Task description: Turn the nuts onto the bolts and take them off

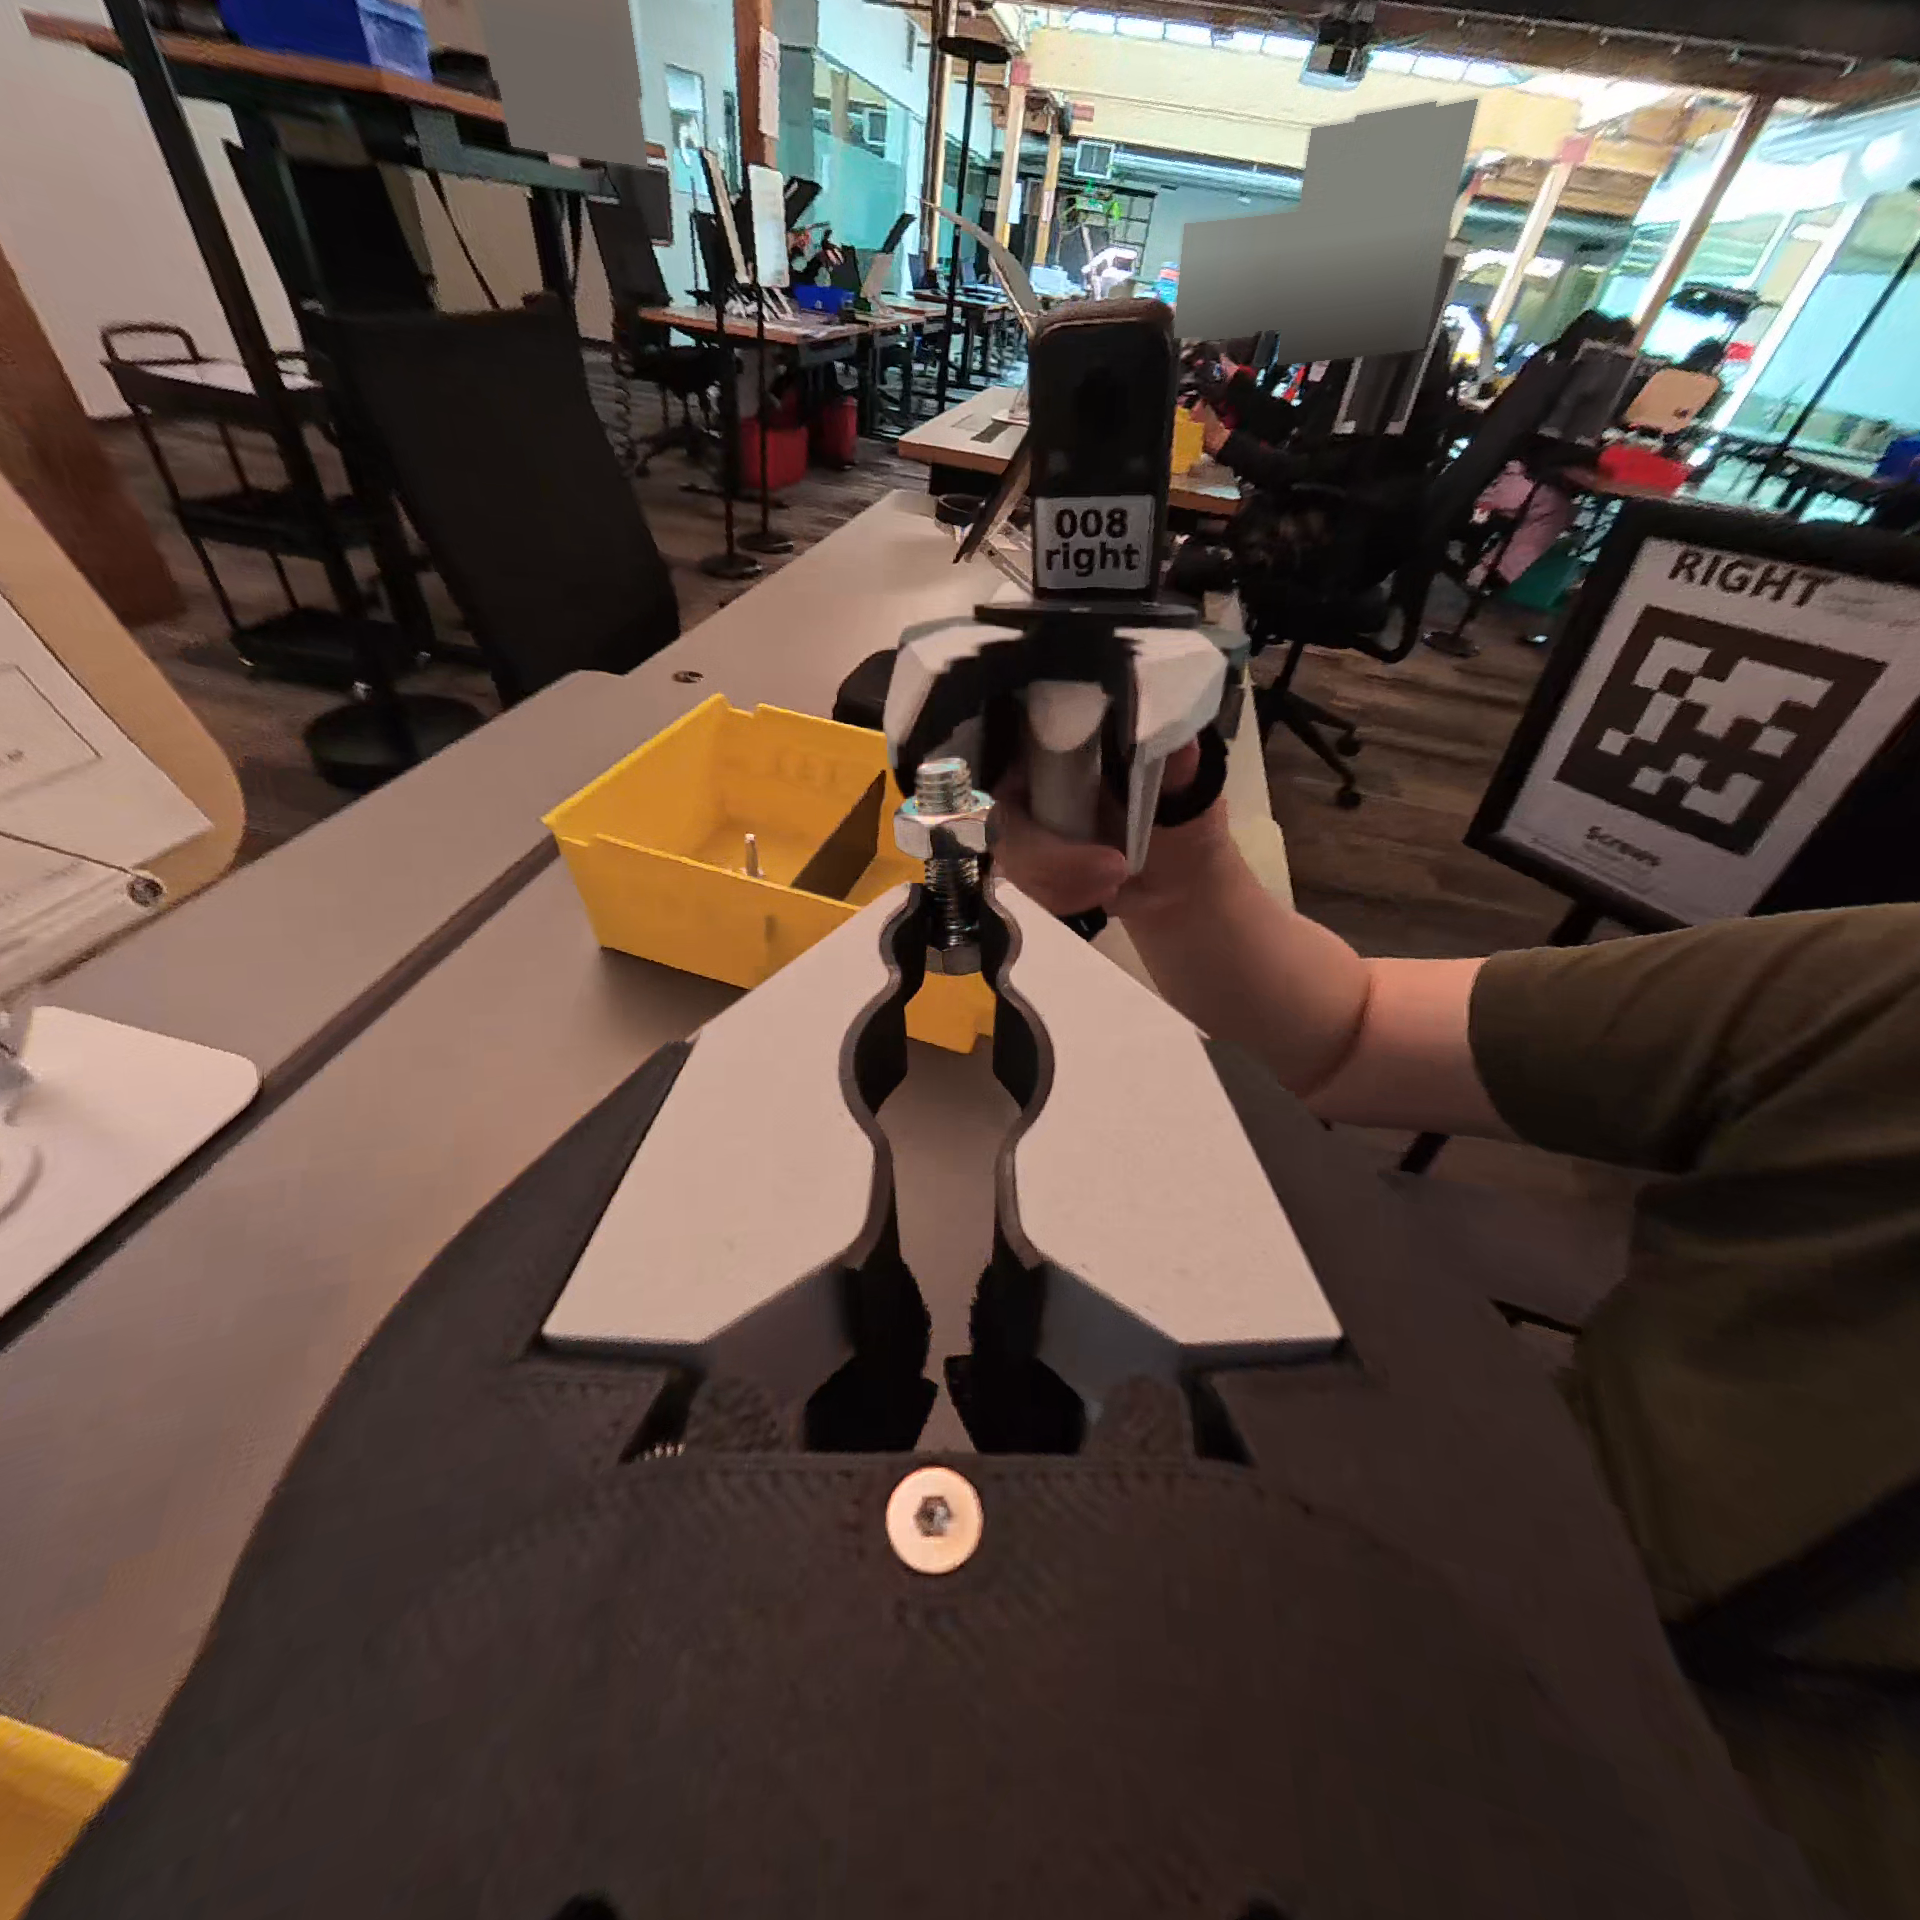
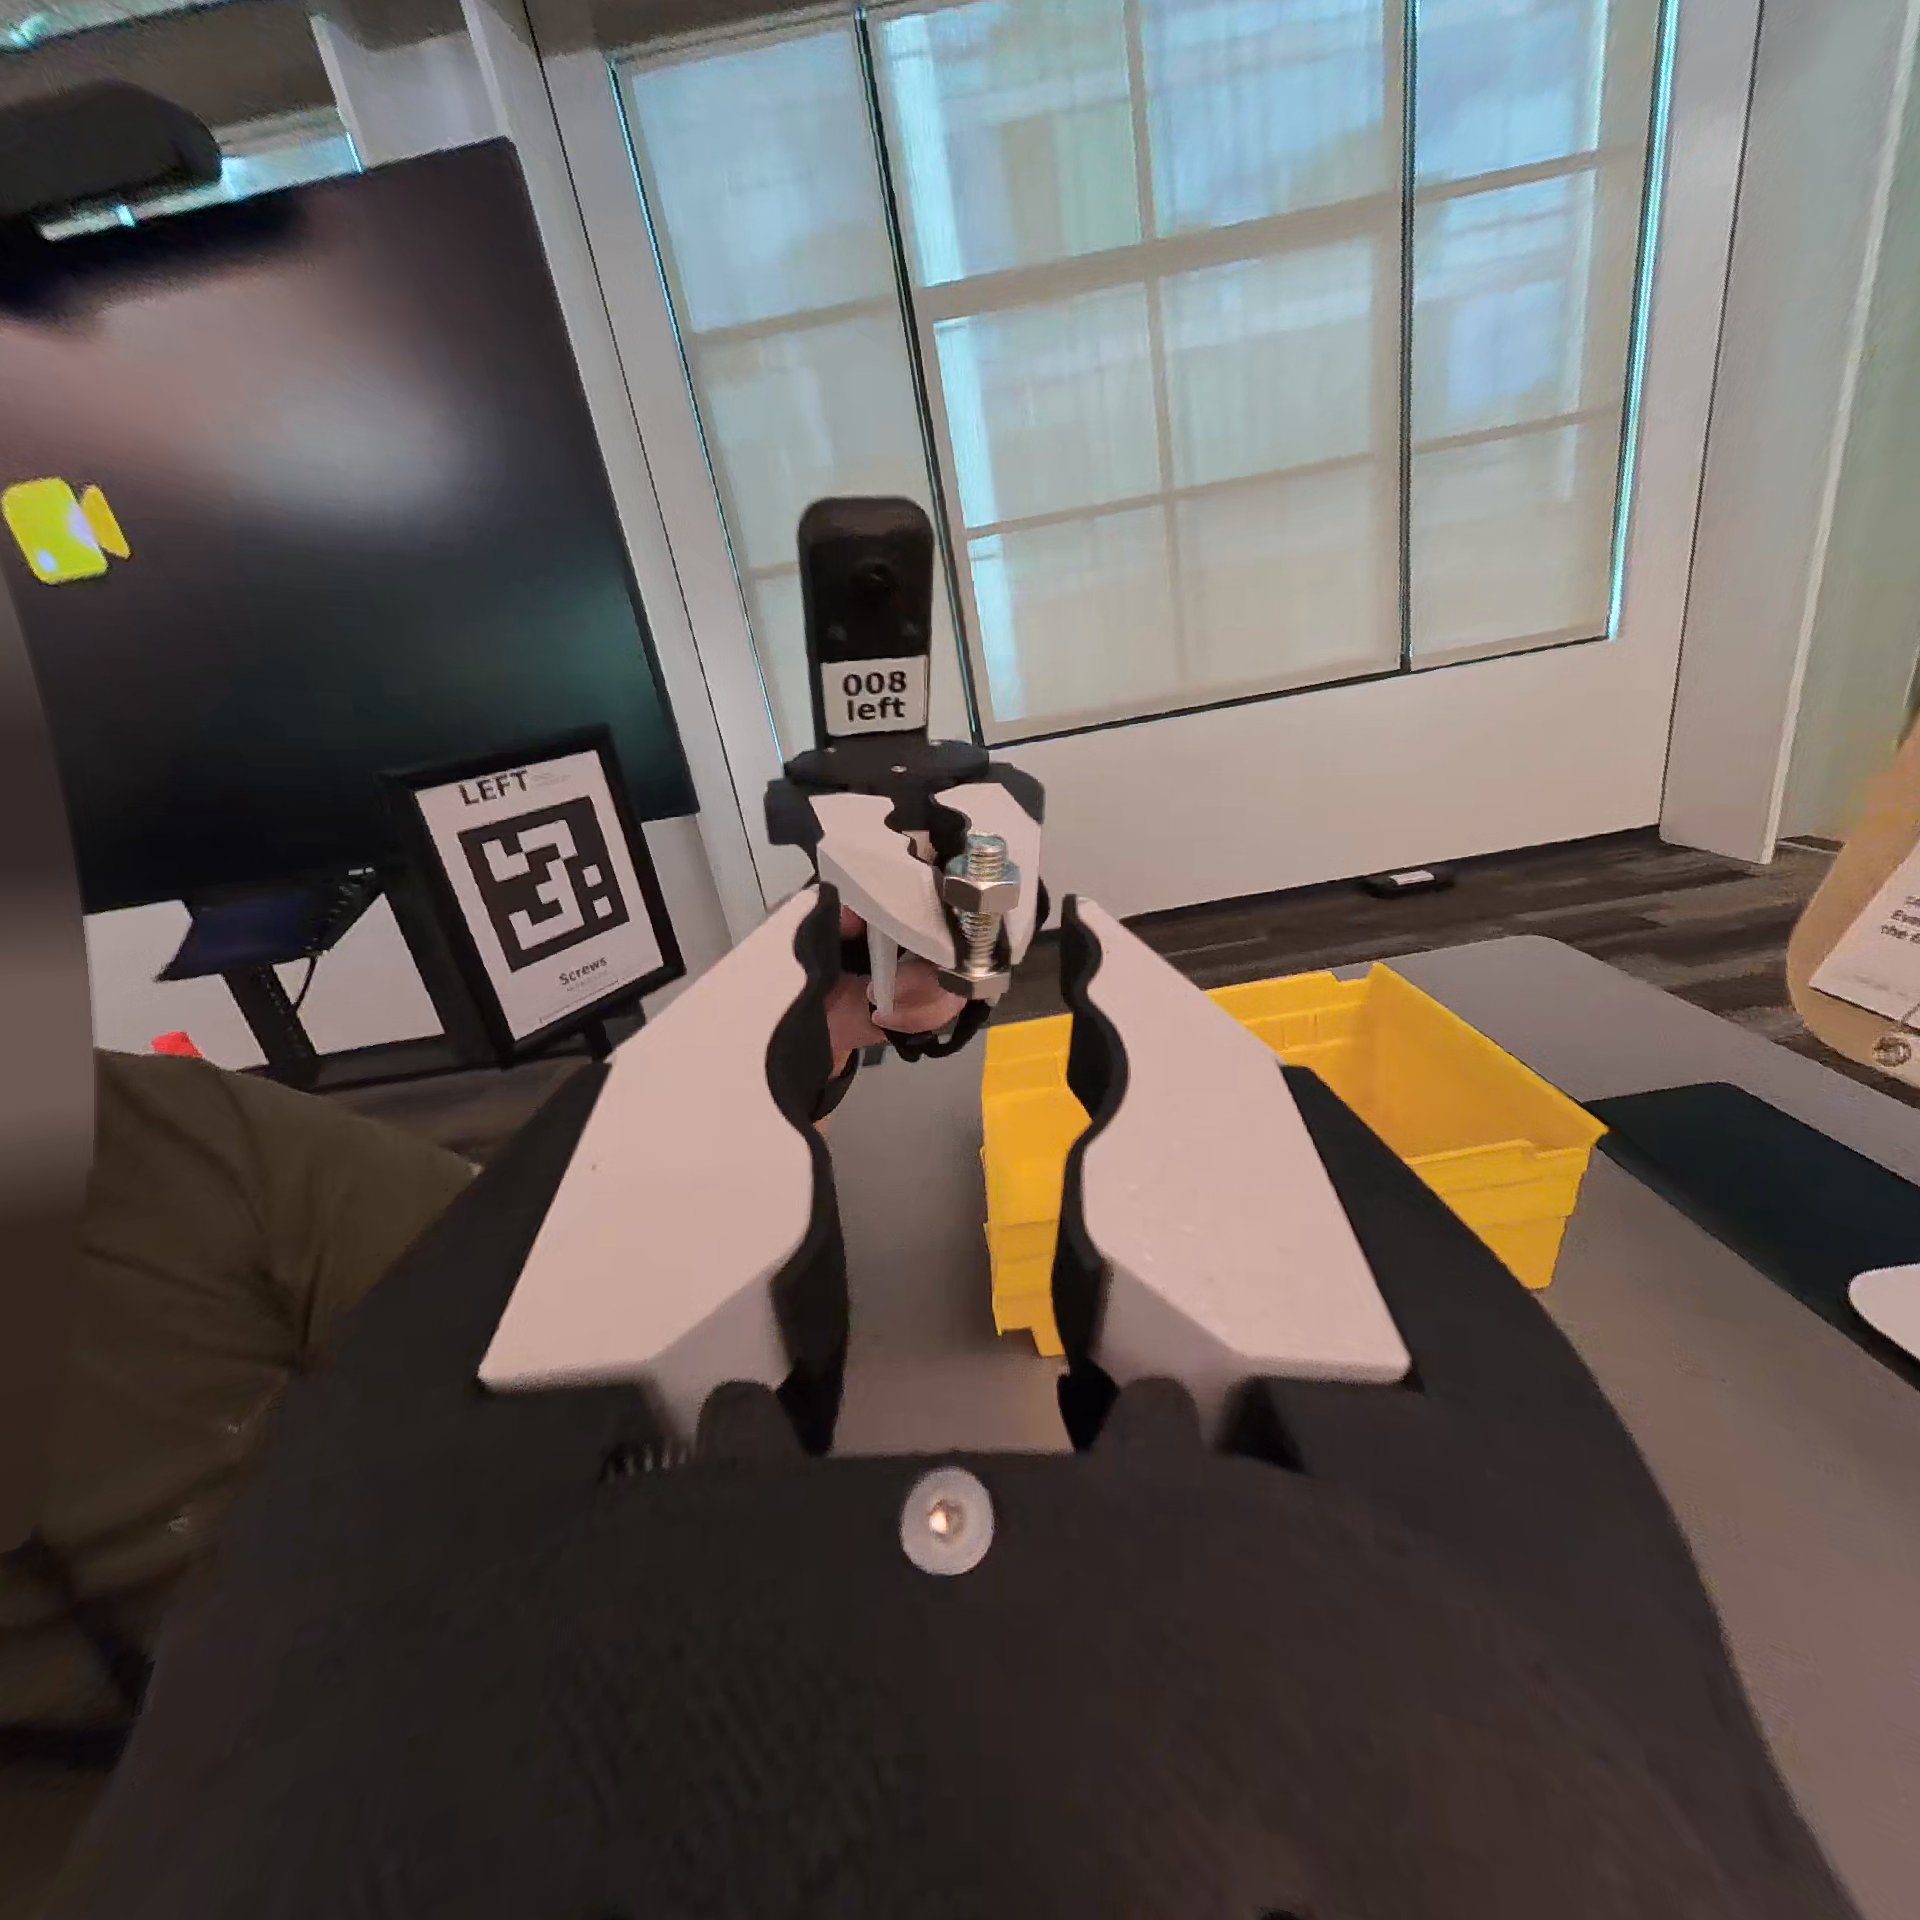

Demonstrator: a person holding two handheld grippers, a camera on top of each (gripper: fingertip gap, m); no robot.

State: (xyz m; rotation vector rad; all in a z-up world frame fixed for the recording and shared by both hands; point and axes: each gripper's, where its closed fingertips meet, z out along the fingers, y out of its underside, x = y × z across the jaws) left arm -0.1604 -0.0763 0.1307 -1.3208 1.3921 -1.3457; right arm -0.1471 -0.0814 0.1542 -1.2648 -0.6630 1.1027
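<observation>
My left gripper [image 1: 951, 914] is shut on the lower end of a silver bolt [image 1: 943, 777] and holds it upright above the grey table [image 1: 416, 1091]. A hex nut [image 1: 940, 828] sits on the thread near the top, with a little thread showing above it. My right gripper [image 2: 951, 920] is open and empty, facing the left gripper; the bolt [image 2: 985, 930] and nut [image 2: 982, 891] show just beyond the gap between its fingertips. The right gripper also shows in the left wrist view [image 1: 1055, 717], behind the bolt, held by a hand. The left gripper also shows in the right wrist view [image 2: 971, 956].
A yellow bin [image 1: 665, 862] stands on the table beyond the left gripper, with a black divider and a small bolt [image 1: 750, 852] inside; it also shows in the right wrist view [image 2: 1455, 1101]. Framed marker signs [image 1: 1704, 727] [image 2: 540, 883] stand off the table's sides. A white base plate [image 1: 104, 1122] lies at left. Left and right tips are no more than a few centimetres apart.
</observation>
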